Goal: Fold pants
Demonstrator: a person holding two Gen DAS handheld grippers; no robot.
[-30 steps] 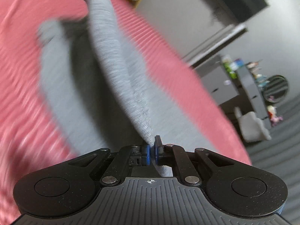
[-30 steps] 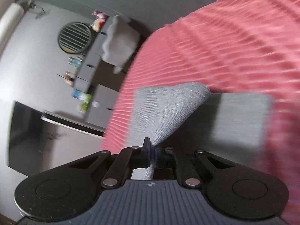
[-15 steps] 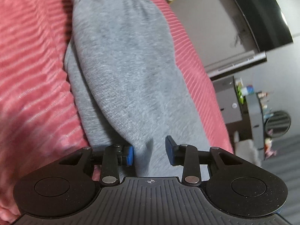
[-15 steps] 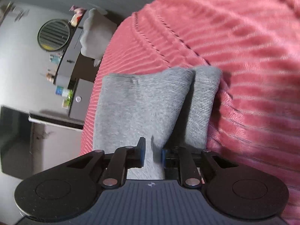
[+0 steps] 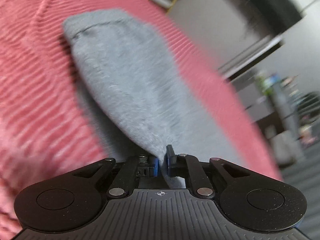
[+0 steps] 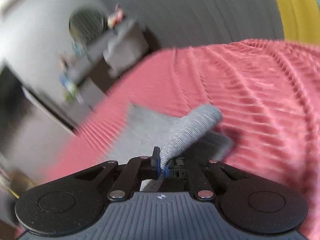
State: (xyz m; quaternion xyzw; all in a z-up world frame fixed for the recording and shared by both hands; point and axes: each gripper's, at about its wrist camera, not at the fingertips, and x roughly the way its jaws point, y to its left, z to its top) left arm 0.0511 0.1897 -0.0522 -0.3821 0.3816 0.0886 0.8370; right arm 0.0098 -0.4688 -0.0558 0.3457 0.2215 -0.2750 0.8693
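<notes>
The grey pants (image 5: 124, 76) lie folded on a pink ribbed bedspread (image 5: 30, 100). My left gripper (image 5: 162, 163) is shut on the near edge of the pants, and the cloth rises from the bed to its blue pads. In the right wrist view my right gripper (image 6: 163, 167) is shut on a ribbed band of the pants (image 6: 192, 130), which lifts off the flat part (image 6: 144, 128) on the bedspread (image 6: 260, 100). Both views are blurred by motion.
The bed edge runs along the right in the left wrist view, with a dark cabinet and shelf (image 5: 280, 92) beyond it. In the right wrist view a round grille (image 6: 86, 28), grey drawers (image 6: 124, 48) and a yellow object (image 6: 294, 10) stand past the bed.
Half a second ago both grippers were open over the flat pants. Now both have shut on the cloth and lifted its edge off the bed.
</notes>
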